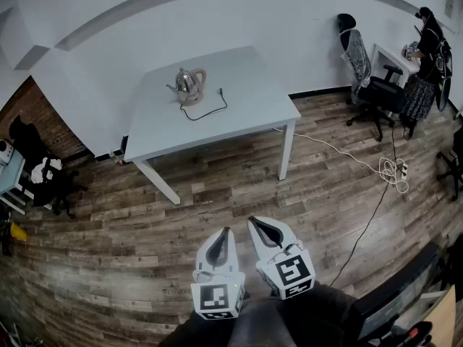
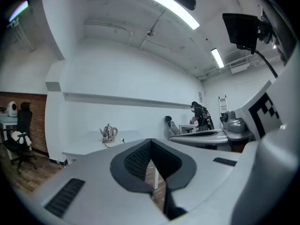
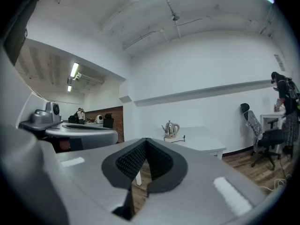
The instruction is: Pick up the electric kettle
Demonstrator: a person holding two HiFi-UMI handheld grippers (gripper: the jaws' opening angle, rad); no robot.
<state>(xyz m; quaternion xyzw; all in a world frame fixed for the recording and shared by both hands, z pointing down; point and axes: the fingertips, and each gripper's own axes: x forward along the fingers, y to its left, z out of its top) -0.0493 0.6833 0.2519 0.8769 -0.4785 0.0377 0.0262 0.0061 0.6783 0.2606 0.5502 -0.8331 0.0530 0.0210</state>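
Steel-bodied, the electric kettle [image 1: 189, 84] stands on the white table [image 1: 246, 100], toward its far left corner, with its cord [image 1: 207, 111] curling beside it. The left gripper [image 1: 226, 231] and right gripper [image 1: 253, 223] hang side by side over the wood floor, well apart from the table.

In the left gripper view the jaws are pressed together on nothing, and the kettle is small and distant. The right gripper view shows the same.

If the jaws arrive still closed, they would likely shove the kettle. A snagged cord could drag its base.
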